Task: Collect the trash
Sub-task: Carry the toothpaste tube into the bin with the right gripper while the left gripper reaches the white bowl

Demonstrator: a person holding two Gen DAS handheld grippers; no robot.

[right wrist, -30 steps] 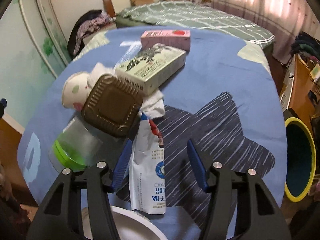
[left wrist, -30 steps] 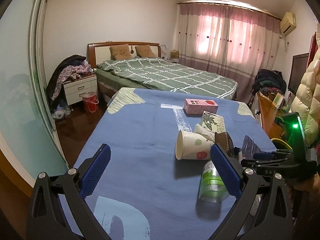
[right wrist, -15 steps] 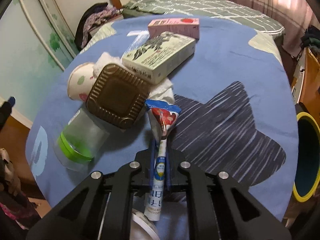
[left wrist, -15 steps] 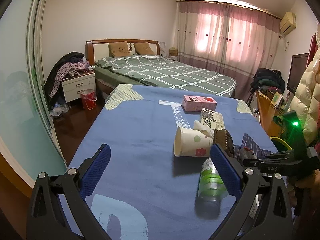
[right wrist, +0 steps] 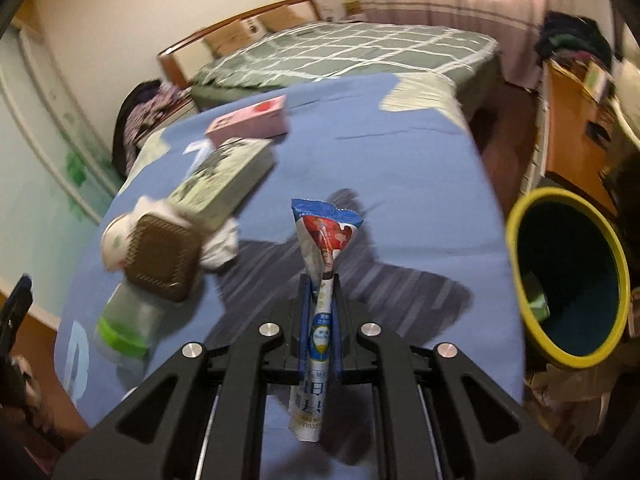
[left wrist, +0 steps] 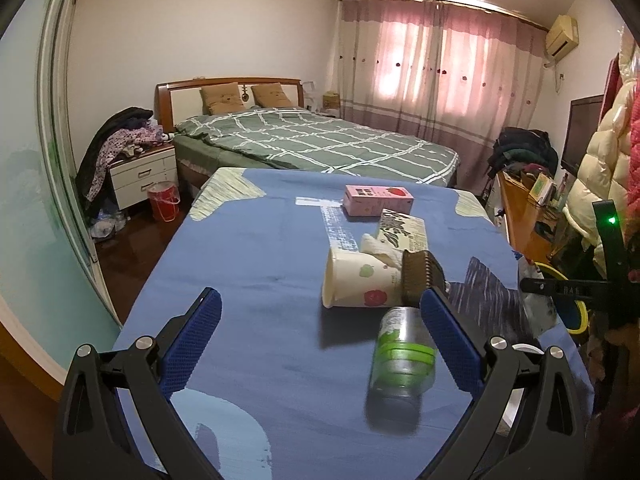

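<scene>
Right wrist view: right tool (right wrist: pixel 320 292) pinches a crumpled blue-white wrapper (right wrist: pixel 325 240) upright; left tool (left wrist: pixel 320 332) gapes, holding nothing.

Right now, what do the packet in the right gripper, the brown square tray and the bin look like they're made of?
Packet: thin glossy printed film, likely plastic; it crumples and creases where the right gripper pinches it.
Brown tray: probably thin moulded plastic, going by its ribbed rim and dull sheen.
Bin: looks like rigid plastic, with a smooth yellow rim and dark interior.
</scene>
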